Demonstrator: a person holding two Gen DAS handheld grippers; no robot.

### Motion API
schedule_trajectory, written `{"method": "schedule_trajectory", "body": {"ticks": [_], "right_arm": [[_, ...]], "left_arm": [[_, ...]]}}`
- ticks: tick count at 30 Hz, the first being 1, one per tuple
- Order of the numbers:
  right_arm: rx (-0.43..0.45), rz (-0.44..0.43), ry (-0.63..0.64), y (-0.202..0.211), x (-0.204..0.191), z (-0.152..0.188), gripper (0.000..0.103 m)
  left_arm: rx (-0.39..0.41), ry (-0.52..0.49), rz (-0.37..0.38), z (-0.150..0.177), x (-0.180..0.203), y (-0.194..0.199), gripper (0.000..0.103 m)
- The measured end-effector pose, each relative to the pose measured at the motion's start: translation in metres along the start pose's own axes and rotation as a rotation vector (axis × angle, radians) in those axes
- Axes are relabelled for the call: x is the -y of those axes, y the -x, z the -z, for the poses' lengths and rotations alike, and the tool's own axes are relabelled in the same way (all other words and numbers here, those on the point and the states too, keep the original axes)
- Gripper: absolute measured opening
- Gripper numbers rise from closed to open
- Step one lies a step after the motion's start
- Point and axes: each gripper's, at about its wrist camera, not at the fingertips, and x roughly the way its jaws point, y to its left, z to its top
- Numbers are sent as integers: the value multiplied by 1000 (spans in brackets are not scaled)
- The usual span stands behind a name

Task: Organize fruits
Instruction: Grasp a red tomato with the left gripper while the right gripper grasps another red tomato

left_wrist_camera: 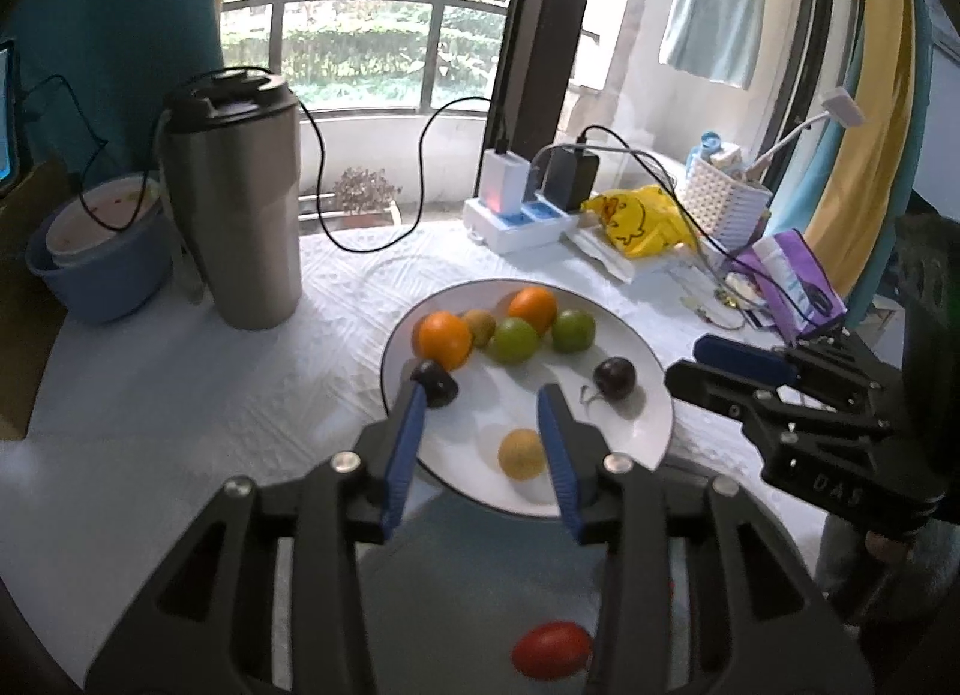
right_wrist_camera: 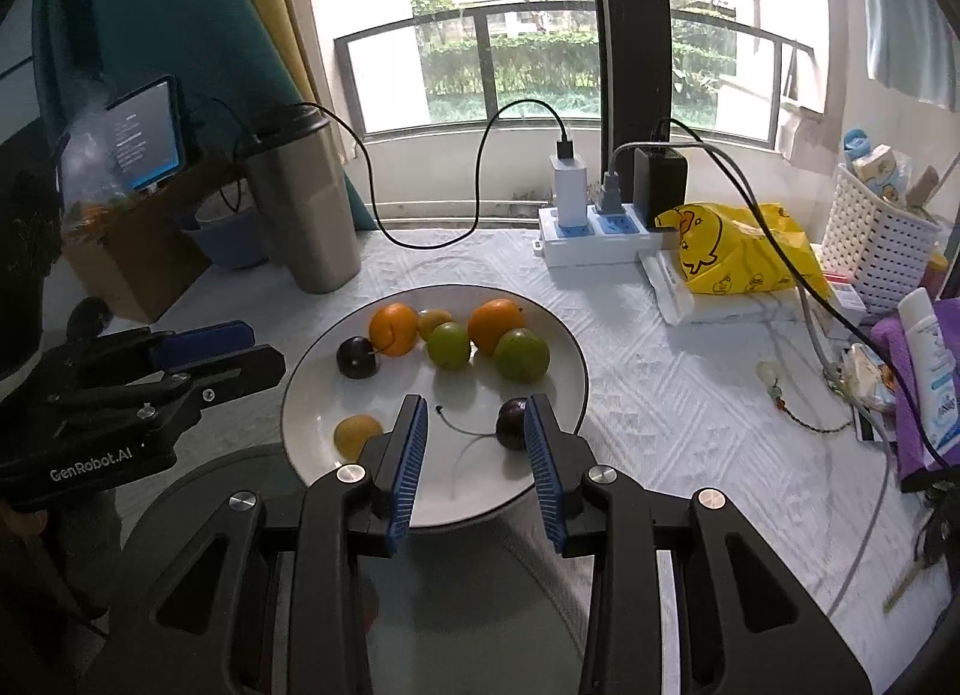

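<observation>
A glossy white plate with a thin dark rim sits on the worktop, which is covered by a white cloth embossed with a diamond pattern. On the plate lie two smooth round oranges, two green fruits, a small brownish fruit, two dark purple plums and a dull yellow fruit. A brushed steel tumbler with a black lid stands toward the worktop's far left edge beside a blue bowl. At the far edge, under a window with a dark railing, a white power strip holds chargers, and a crinkled yellow bag lies next to a white lattice basket. The left claw is spread open above the plate's near half, the yellow fruit between its blue ribbed pads, one plum touching its left tip. The right claw is also open over the plate, the other plum against its right pad. A red oval fruit lies on a grey round surface at the near edge.
</observation>
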Motion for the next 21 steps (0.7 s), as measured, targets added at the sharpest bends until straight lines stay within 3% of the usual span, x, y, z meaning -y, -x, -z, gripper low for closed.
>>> {"method": "schedule_trajectory", "body": {"ticks": [21], "right_arm": [[-7, -17, 19, 36, -26, 37, 36]], "left_arm": [[-7, 9, 12, 45, 11, 40, 41]]}}
